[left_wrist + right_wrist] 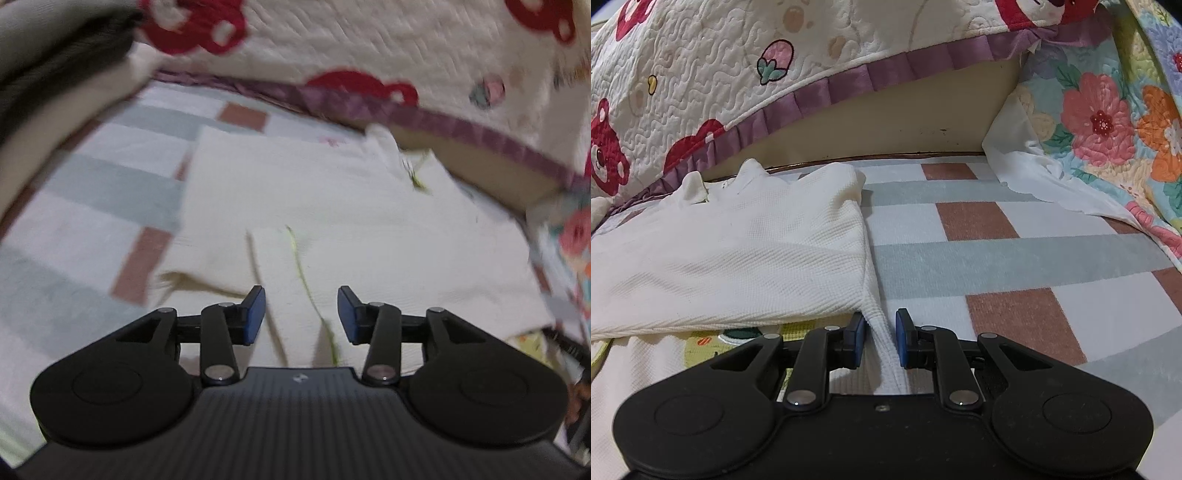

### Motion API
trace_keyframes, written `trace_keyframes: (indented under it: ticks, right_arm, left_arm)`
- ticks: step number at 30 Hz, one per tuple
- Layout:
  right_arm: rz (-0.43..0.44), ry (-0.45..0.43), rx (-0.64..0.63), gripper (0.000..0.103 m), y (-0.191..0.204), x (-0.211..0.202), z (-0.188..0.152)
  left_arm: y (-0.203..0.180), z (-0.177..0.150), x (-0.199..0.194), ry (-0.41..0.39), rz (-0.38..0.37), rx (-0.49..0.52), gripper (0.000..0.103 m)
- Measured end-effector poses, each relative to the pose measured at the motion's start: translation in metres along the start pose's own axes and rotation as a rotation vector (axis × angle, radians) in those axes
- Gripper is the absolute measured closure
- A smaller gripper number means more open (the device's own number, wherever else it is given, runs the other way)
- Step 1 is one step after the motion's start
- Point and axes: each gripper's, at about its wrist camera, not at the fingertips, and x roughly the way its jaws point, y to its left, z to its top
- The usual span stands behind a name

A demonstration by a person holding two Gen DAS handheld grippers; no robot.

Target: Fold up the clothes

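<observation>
**One white garment, two grippers on a checked sheet**

The left gripper (pixel 301 314) stands released, its blue pads (pixel 255 314) apart over the cloth with nothing pinched. The right gripper (pixel 880 339) has a ridge of the white garment (pixel 738 251) running up between its narrow jaws; whether the pads actually clamp it, I cannot tell. The single garment lies spread on the checked sheet (pixel 1015 258), reaching toward ten o'clock. Two quilts: a bear-print one (pixel 701 92) at twelve, a floral one (pixel 1108 122) at two, cut off. The left view is blurred.
</observation>
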Motion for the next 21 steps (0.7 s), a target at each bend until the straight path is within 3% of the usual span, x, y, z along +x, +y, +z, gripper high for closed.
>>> trace_keyframes:
  ticks: [2,4,5,6,8,11,14,19,21]
  right_arm:
    - [0.000,-0.001,-0.002,0.085,-0.001,0.000,0.000]
    - [0.000,-0.002,-0.003,0.085,-0.001,0.000,0.000]
    - [0.000,-0.003,-0.003,0.085,-0.001,0.000,0.000]
    - [0.000,-0.003,-0.004,0.085,-0.001,0.000,0.000]
    - [-0.002,-0.003,-0.005,0.085,0.000,0.000,0.000]
    - [0.004,-0.005,0.007,0.085,-0.001,0.000,0.000]
    - [0.043,-0.017,0.100,0.085,-0.012,-0.001,-0.002]
    - [0.119,-0.030,0.296,0.091,-0.037,0.001,-0.007]
    - [0.144,-0.029,0.358,0.094,-0.045,0.002,-0.008]
  left_arm:
    - [-0.007,0.002,0.016,0.064,0.038,-0.006,0.059]
    - [-0.018,0.002,0.021,0.071,0.090,0.000,0.061]
    - [-0.024,0.003,0.021,0.074,0.090,0.015,0.068]
    - [-0.029,0.003,0.021,0.076,0.089,0.032,0.097]
    - [-0.039,0.004,0.021,0.063,0.096,0.070,0.098]
    - [-0.046,0.011,0.006,-0.043,0.156,0.126,0.098]
    - [-0.043,0.021,-0.008,-0.117,0.165,0.135,0.098]
    - [-0.035,0.017,0.018,-0.029,0.164,0.138,0.094]
    - [-0.033,0.010,0.015,0.008,0.172,0.152,0.083]
